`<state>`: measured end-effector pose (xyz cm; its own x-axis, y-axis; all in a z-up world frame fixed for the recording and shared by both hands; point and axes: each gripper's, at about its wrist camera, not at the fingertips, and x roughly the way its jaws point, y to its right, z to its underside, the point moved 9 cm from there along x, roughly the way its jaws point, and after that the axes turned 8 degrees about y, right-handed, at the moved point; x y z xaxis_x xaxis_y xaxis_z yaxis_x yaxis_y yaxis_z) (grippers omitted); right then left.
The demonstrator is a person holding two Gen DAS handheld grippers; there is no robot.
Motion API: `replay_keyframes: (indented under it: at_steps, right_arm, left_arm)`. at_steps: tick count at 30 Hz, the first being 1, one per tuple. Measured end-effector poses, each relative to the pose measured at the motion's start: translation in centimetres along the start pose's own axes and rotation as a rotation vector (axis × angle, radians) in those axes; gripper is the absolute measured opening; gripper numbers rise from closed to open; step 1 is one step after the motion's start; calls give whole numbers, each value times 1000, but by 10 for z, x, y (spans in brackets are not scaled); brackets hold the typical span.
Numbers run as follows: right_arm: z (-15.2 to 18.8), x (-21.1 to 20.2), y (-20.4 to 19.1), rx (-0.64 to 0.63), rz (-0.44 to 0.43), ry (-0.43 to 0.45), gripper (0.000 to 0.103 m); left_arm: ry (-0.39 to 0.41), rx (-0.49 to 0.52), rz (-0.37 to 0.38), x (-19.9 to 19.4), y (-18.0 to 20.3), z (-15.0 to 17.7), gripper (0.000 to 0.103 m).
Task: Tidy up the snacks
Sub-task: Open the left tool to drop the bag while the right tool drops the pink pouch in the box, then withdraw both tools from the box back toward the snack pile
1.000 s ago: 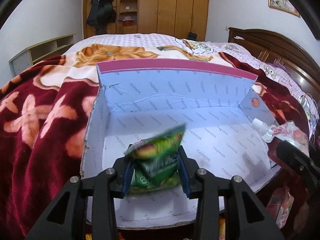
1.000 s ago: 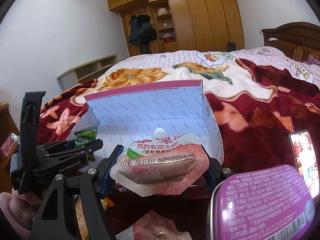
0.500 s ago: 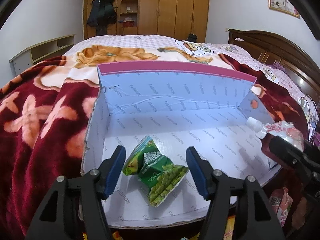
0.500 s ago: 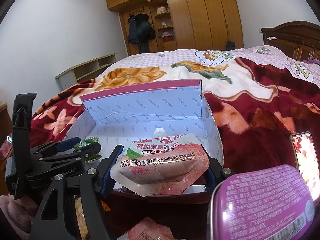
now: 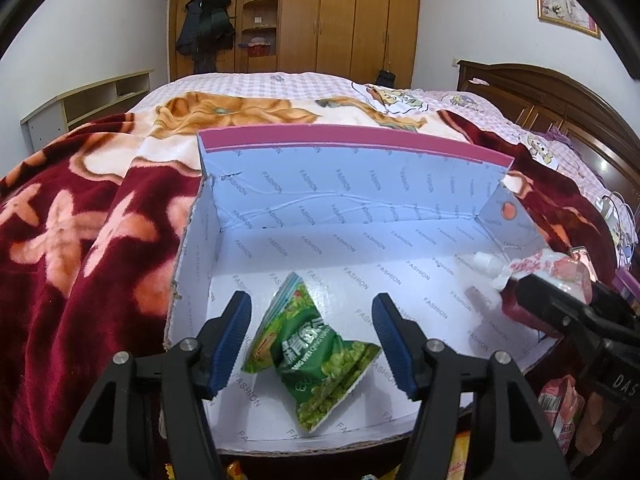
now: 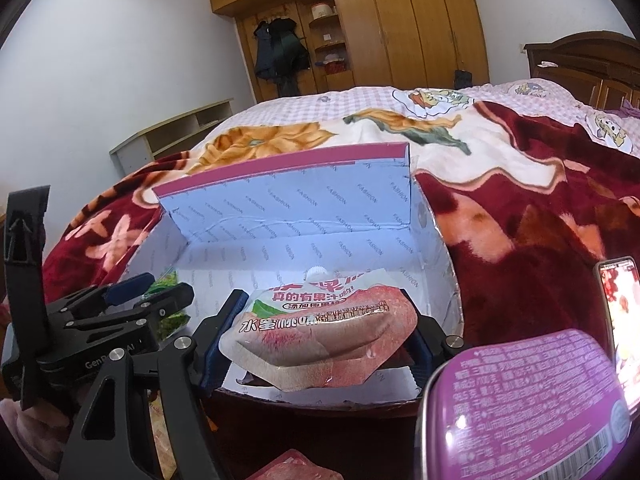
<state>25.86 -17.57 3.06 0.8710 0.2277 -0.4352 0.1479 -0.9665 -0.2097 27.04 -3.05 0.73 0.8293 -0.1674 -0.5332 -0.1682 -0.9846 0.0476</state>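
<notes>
Nearest in the left wrist view, the left gripper (image 5: 312,340) is seen with its jaws spread; they have just been opening, and the green snack packet (image 5: 316,364) lies loose between them, touched by neither blue pad. The packet rests on the floor of the open cardboard box (image 5: 344,168), close to the box's near edge and toward its left wall.

In the right wrist view, a purple tin (image 6: 532,404) fills the near right corner, and a phone (image 6: 618,304) with a lit screen lies on the bed just past it. The right gripper (image 6: 320,340) is seen pinching a pink drink pouch (image 6: 320,328) across its width, the jaws pressed against both sides of the pouch. The pouch is held above the near edge of the box, toward the box's right wall, with its white cap (image 6: 316,271) pointing into the box.

The box is set on a red floral blanket (image 5: 80,232) at the near edge of the bed (image 6: 360,104), its tall back flap standing upright. A wooden headboard (image 5: 560,96) is seen along the bed's right side, a low shelf unit (image 5: 88,104) stands by the left wall, and a wooden wardrobe (image 5: 344,20) stands against the far wall.
</notes>
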Motion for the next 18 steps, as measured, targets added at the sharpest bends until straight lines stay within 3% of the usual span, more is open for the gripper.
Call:
replay_keyframes:
  at_steps: [5,18]
  right_arm:
    - [-3,-3,-2,-11,4,29,84]
    - [-14,-28,-8,2,-17,93,87]
  left_arm:
    - [6,2,2,-2,1,0,66]
    - [39,-6,32,-29,10,-10,66]
